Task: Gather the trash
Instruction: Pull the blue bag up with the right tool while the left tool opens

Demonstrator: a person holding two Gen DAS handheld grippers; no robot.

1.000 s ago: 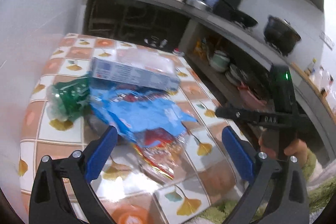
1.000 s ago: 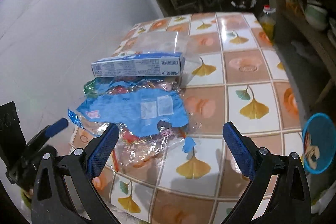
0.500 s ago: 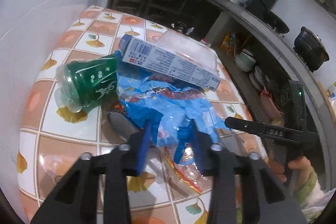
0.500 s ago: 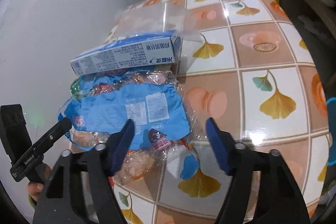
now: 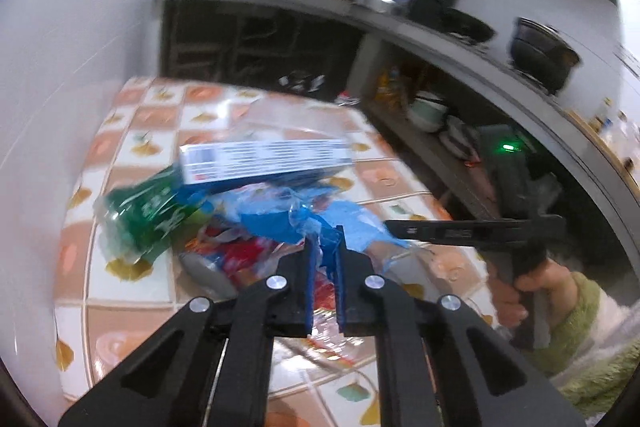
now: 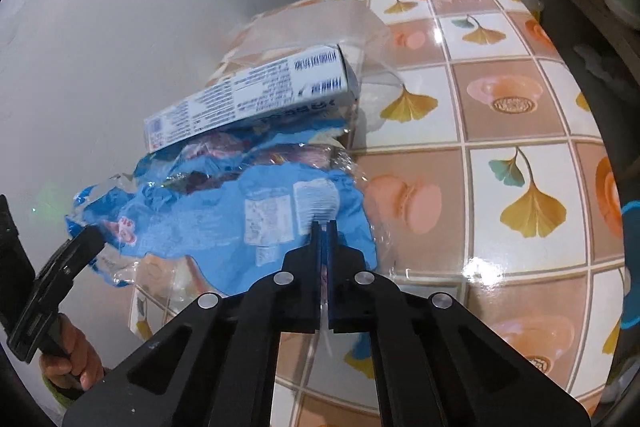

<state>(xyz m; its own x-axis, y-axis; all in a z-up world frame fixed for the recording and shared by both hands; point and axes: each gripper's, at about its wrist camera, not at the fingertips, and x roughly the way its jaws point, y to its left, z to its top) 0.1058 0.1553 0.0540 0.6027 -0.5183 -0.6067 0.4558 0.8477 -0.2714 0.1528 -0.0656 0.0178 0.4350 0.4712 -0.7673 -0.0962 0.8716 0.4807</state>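
- Left wrist view: one left gripper (image 5: pixel 323 247) fills the bottom of the frame. Its two blue pads have just been closing and are now clamped on a pinch of one blue wrapper (image 5: pixel 280 223), with crinkled plastic showing in the narrow slot between them.
- The wrapper lies in a pile of trash on one tiled table (image 5: pixel 132 283) patterned with yellow leaves.
- On top of the wrapper, at its far edge, rests one long white-and-blue box (image 5: pixel 264 159), blurred.
- Left of the wrapper lies one green cup (image 5: pixel 148 215) on its side, touching it.
- Under the wrapper show red and clear plastic bits (image 5: pixel 244 255); their number is too tangled to count.
- Right of the wrapper, one right gripper (image 5: pixel 394 225) reaches its edge, held by one hand (image 5: pixel 532 291) in a green sleeve.
- Beyond the table is a counter with two dark pots (image 5: pixel 540 51); other items are blurred.

- Right wrist view: the right gripper (image 6: pixel 323 227) has just been closing; its two pads are together, nipping the near edge of the wrapper (image 6: pixel 224 215) and a thin clear film.
- The wrapper lies by the table's (image 6: pixel 520 131) left edge, next to a white wall.
- The box (image 6: pixel 256 95) sits tilted on the wrapper's far side, partly over one clear sheet (image 6: pixel 320 23).
- At the wrapper's left end, the left gripper (image 6: pixel 86 241) touches it, with one hand (image 6: pixel 68 359) below.
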